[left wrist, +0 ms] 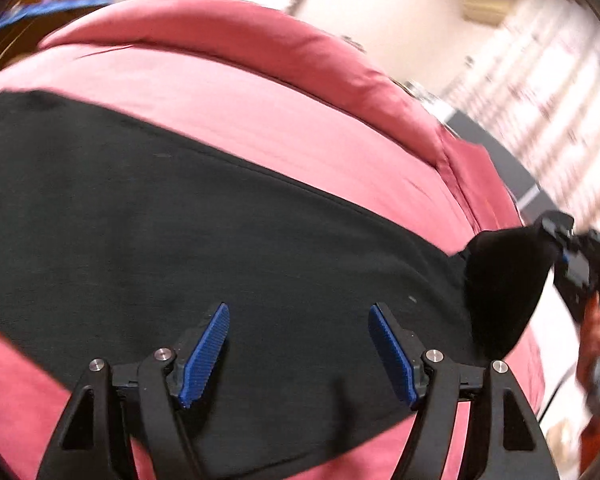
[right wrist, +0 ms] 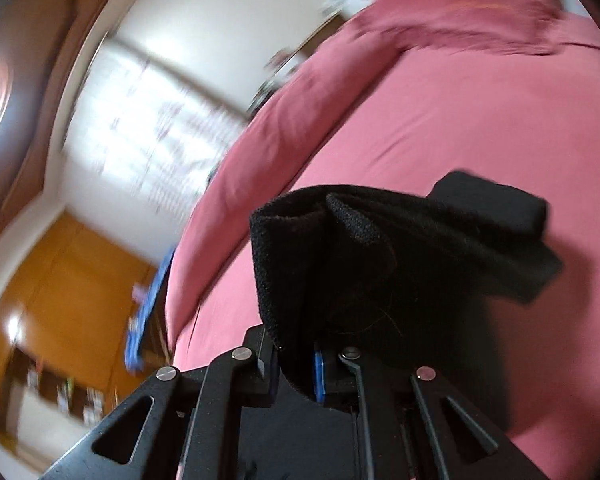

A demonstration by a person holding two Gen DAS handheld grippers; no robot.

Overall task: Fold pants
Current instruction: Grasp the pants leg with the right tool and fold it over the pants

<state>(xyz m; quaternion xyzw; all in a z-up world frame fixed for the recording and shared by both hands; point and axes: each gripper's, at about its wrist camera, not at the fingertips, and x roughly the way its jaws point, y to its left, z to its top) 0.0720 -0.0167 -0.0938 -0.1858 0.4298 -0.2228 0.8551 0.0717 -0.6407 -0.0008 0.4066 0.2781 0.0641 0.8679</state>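
Black pants (left wrist: 204, 224) lie spread flat across a pink bed (left wrist: 228, 80). My left gripper (left wrist: 300, 354) is open just above the cloth, its blue pads (left wrist: 206, 354) wide apart and empty. My right gripper (right wrist: 296, 372) is shut on a bunched end of the pants (right wrist: 364, 264) and holds it lifted off the bed (right wrist: 440, 112). That lifted end (left wrist: 504, 280) and the right gripper (left wrist: 588, 264) also show at the right edge of the left wrist view.
A rumpled pink cover (right wrist: 472, 20) lies at the far end of the bed. A white wall and window (right wrist: 152, 112), wooden furniture (right wrist: 60, 280) and a blue object (right wrist: 148, 304) stand beyond the bed's edge.
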